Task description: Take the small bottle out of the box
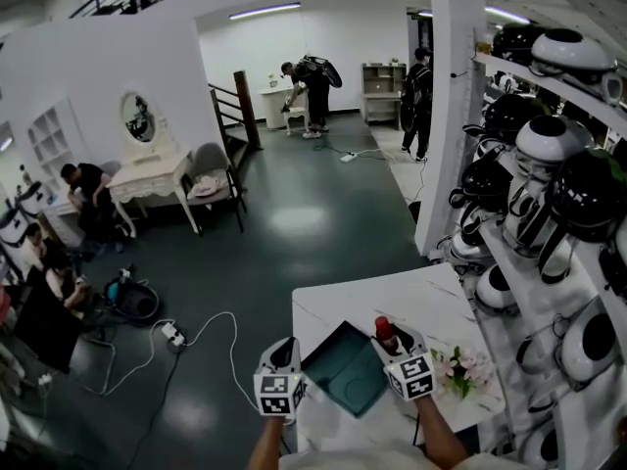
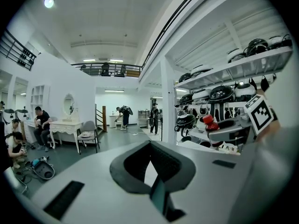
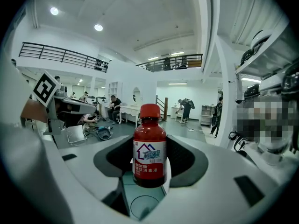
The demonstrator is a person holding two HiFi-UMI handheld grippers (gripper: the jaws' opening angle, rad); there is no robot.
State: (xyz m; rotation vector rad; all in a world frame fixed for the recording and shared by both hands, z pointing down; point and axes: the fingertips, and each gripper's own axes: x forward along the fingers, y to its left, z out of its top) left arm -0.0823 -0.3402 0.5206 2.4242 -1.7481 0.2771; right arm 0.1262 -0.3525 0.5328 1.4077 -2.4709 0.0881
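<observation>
Red bottle (image 3: 149, 146) upright, cap up — clamped in right tongs (image 3: 150, 161); left tongs (image 2: 150, 166) pinch box (image 1: 345, 370) edge.

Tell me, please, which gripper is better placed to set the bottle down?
The right gripper: its jaws grip the bottle above the box, while the left gripper pinches the box's edge.

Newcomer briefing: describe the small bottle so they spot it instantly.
Find the white table beside the helmet shelves; above its open teal box, the right hand-held gripper holds the bottle. It's the only red thing there, red-capped with a white label.
</observation>
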